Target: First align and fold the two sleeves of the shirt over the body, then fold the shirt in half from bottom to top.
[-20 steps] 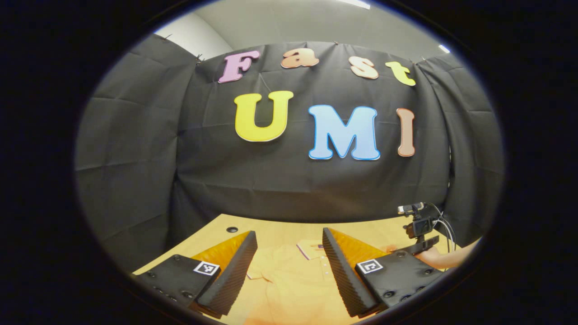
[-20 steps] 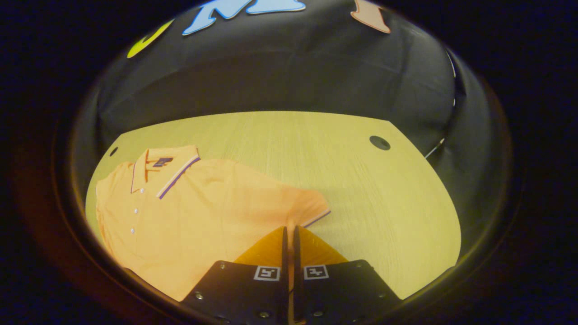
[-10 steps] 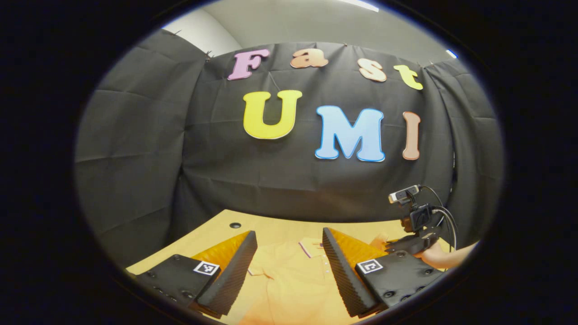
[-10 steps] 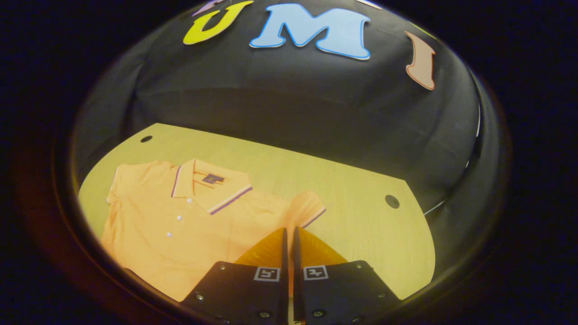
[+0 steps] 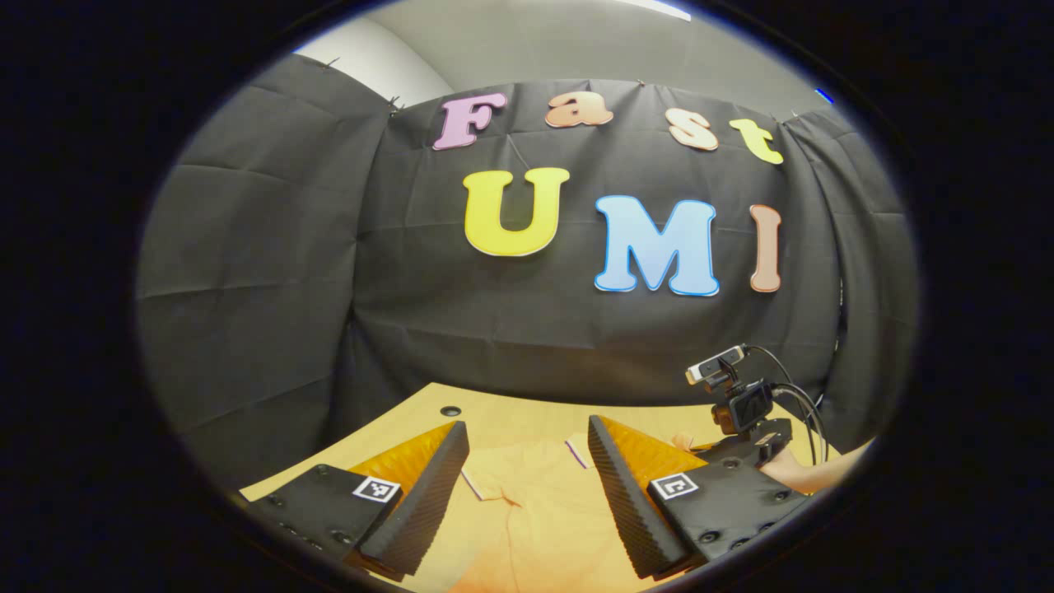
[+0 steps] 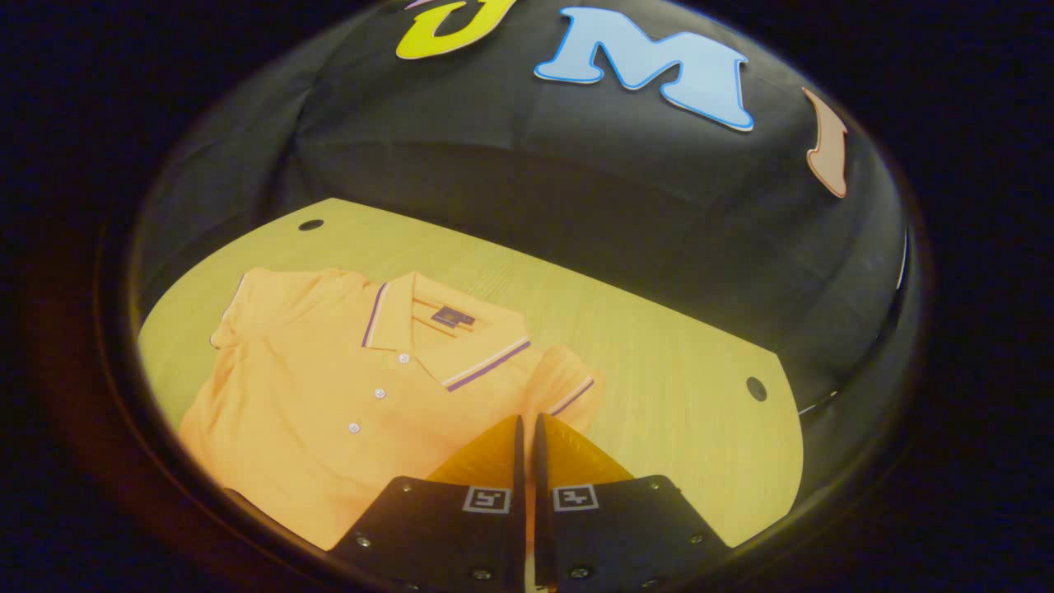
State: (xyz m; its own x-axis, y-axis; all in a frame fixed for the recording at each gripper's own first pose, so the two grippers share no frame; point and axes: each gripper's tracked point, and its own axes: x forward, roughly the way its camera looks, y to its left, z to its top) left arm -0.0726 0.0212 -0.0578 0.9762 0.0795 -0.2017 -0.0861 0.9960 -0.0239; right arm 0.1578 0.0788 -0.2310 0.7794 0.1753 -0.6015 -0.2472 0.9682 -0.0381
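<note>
An orange polo shirt (image 6: 329,412) lies face up on the wooden table (image 6: 659,346), its striped collar (image 6: 445,338) toward the wall. My right gripper (image 6: 527,424) is shut on the shirt's near sleeve (image 6: 564,383), which is raised and bunched close beside the collar. The other sleeve (image 6: 239,313) lies flat at the far left. In the left gripper view my left gripper (image 5: 527,427) hovers open over the shirt (image 5: 535,502), nothing between its fingers. The right gripper (image 5: 741,445) and the hand (image 5: 803,473) holding it appear beyond at right.
Black cloth walls close off the table's back and sides. Round cable holes (image 6: 755,388) (image 6: 310,224) sit near the table's far corners. Bare wood stretches to the right of the shirt.
My right gripper has lifted the sleeve off the table and carried it inward toward the collar. The left gripper stays open and has drifted only slightly.
</note>
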